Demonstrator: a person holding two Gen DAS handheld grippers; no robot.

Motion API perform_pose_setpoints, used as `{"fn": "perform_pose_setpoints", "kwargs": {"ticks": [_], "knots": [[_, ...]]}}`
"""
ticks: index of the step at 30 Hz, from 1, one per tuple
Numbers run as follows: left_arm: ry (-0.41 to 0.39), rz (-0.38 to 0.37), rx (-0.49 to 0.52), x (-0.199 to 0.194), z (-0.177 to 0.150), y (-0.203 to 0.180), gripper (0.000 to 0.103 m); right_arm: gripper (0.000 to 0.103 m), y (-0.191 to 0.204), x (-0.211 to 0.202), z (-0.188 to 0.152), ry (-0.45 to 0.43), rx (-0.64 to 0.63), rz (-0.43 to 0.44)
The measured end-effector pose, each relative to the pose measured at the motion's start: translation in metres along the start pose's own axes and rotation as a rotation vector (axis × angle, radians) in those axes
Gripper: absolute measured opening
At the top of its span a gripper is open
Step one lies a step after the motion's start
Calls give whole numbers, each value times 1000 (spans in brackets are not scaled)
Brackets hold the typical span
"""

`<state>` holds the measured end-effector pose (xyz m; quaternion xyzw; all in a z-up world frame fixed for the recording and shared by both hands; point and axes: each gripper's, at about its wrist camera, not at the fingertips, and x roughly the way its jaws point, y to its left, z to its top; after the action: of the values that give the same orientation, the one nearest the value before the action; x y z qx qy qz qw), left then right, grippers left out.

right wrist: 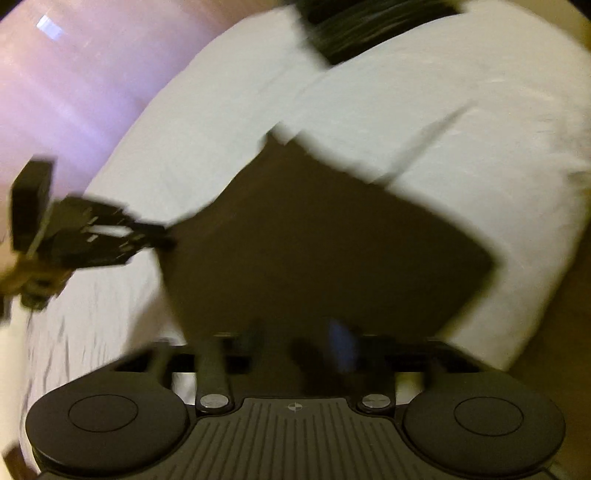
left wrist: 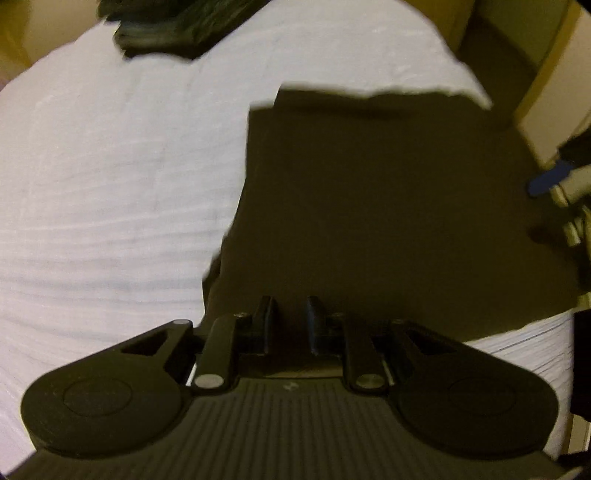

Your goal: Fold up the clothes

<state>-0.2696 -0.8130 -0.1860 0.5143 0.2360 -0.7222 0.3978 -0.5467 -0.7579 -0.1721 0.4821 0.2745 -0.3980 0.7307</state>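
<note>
We look steeply down our left gripper (left wrist: 288, 314) at a white bed (left wrist: 110, 184); its jaws stand a narrow gap apart, nothing between them, poised over the near edge of a dark folded garment (left wrist: 388, 203). That garment fills the centre and right of the left view, its left edge running down the middle of the frame, its far edge straight across the upper centre. Our right gripper (right wrist: 299, 343) is badly blurred; its jaws look spread, one blue-tipped finger (right wrist: 341, 345) showing, and whether cloth lies between them we cannot tell. In the right view the garment (right wrist: 314, 240) sits centre frame, one corner pointing to the right. The left gripper (right wrist: 92, 232) shows at the left edge there, its tip at the garment's left border. A second dark pile (left wrist: 166, 29) lies at the upper left of the left view, well apart from the garment. White sheet lies bare across the left half of that view.
</note>
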Motion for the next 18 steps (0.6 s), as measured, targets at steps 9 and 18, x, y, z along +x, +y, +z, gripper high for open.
{"fn": "perform_pose_setpoints", "kwargs": {"ticks": [9,18], "knots": [[-49,74,-62,-12,-34,13,18,65,9,15,-22,68,-61,-112],[-115,87,145,-52,-61,-47,33,65,61,23,-49,103,-225,-106]]}}
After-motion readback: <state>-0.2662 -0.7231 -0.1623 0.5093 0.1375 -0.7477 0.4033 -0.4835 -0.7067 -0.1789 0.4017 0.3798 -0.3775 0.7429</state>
